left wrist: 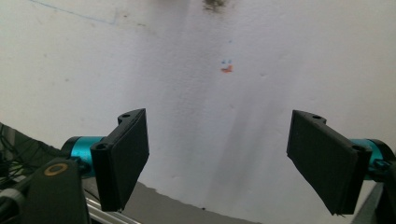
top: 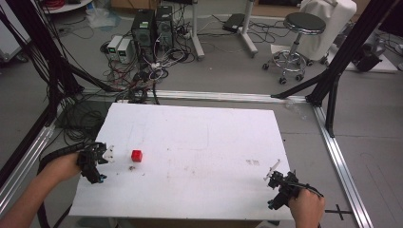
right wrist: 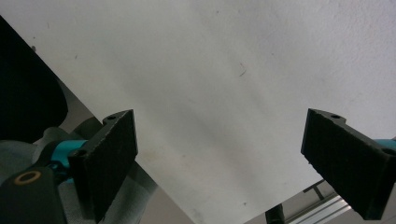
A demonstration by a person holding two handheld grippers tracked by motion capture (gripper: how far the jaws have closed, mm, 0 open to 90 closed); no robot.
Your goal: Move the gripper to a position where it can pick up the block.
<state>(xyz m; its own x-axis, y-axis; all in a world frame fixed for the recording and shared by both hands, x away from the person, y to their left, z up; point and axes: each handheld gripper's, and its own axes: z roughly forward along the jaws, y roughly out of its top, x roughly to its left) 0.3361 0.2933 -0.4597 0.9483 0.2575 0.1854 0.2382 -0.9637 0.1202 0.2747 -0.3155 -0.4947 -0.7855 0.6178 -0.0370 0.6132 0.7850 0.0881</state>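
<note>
White table (top: 199,142) surface scuffed, with a dark smudge (top: 131,167) near its left side and faint grey marks (top: 252,162) toward the right. Floor behind: two computer towers (top: 153,26) amid tangled cables (top: 142,76), a round stool (top: 297,42) on castors, and what appears to be a white covered object (top: 330,21) behind it.

no readable text, labels, brands or numbers anywhere

A lab: computer towers (top: 153,28), tangled cables (top: 138,76), aluminium framing (top: 342,161) and a stool (top: 297,42).
</note>
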